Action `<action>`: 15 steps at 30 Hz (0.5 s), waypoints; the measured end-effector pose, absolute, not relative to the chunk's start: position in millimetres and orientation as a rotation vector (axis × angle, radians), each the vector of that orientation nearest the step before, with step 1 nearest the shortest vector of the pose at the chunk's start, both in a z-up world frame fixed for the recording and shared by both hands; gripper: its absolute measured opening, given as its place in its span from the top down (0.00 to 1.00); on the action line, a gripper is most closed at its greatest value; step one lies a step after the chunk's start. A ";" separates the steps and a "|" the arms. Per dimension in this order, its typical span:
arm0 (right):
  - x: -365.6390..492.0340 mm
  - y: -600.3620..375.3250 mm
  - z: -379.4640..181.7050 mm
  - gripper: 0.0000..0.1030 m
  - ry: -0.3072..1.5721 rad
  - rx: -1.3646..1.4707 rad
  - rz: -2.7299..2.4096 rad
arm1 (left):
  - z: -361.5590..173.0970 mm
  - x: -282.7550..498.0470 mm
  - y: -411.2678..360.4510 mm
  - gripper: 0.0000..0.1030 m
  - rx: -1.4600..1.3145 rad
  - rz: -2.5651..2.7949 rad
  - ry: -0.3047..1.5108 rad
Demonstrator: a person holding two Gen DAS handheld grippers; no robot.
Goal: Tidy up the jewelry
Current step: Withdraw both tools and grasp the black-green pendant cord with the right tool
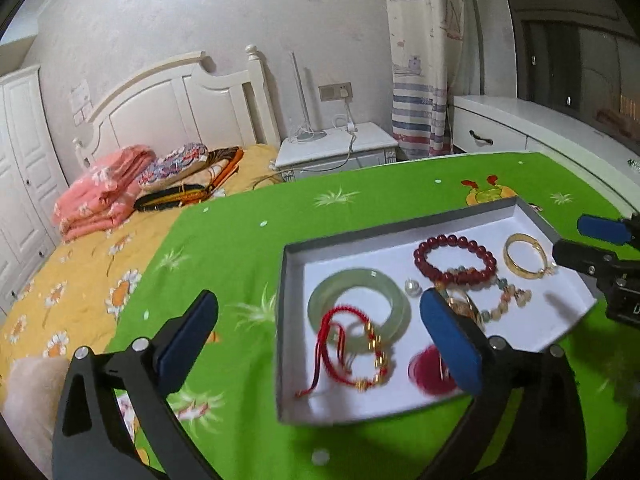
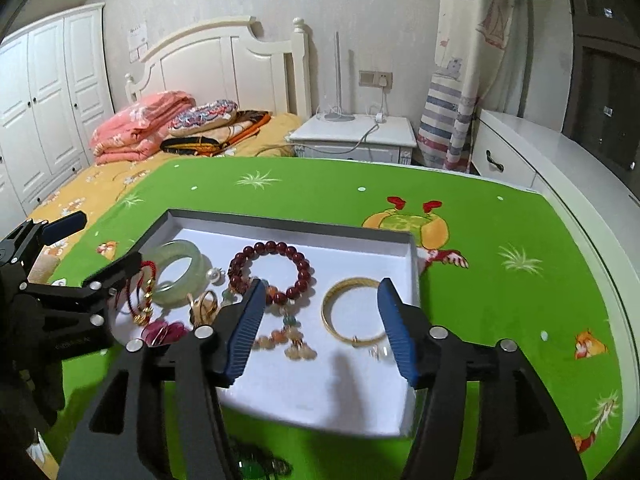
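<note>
A shallow white box lid with grey walls (image 1: 286, 320) (image 2: 414, 264) lies on the green cloth. In it are a jade bangle (image 1: 394, 304) (image 2: 180, 272), a red cord bracelet with gold beads (image 1: 360, 354) (image 2: 140, 292), a dark red bead bracelet (image 1: 454, 258) (image 2: 272, 266), a gold bangle (image 1: 524, 258) (image 2: 352, 312), a pearl ring (image 1: 413, 286), a pastel bead string (image 1: 508, 300) (image 2: 286, 336) and a magenta piece (image 1: 432, 368) (image 2: 168, 330). My left gripper (image 1: 324, 334) is open over the lid's left part. My right gripper (image 2: 322, 320) is open, above the gold bangle.
The green cloth (image 2: 500, 280) covers a table beside a bed (image 1: 80, 280) with folded bedding. A white nightstand (image 2: 356, 136) and a white drawer unit (image 2: 512, 152) stand behind. A dark beaded object (image 2: 256, 464) lies at the table's near edge.
</note>
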State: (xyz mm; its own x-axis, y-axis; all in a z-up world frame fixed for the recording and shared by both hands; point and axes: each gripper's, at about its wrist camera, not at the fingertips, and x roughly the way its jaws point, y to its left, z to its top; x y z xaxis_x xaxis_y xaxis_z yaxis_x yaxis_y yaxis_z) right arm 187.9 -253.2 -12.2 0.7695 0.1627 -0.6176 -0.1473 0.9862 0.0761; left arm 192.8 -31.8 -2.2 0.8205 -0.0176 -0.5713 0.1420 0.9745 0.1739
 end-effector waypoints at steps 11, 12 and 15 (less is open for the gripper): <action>131.7 -257.2 -20.9 0.36 0.668 0.041 0.153 | -17.9 133.3 0.0 0.05 0.155 -0.088 0.611; 126.4 -255.6 -20.4 0.34 0.661 0.042 0.155 | -20.9 128.3 1.9 0.05 0.152 -0.091 0.619; 103.7 -243.0 -22.3 0.28 0.635 0.044 0.179 | -30.6 114.8 4.5 0.05 0.165 -0.094 0.636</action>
State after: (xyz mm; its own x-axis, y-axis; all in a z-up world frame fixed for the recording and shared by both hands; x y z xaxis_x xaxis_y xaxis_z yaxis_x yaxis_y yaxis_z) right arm 103.7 -243.0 -22.3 0.7902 0.1796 -0.5859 -0.1527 0.9836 0.0955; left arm 114.8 4.5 -30.6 0.8006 -0.0371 -0.5981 0.1381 0.9826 0.1240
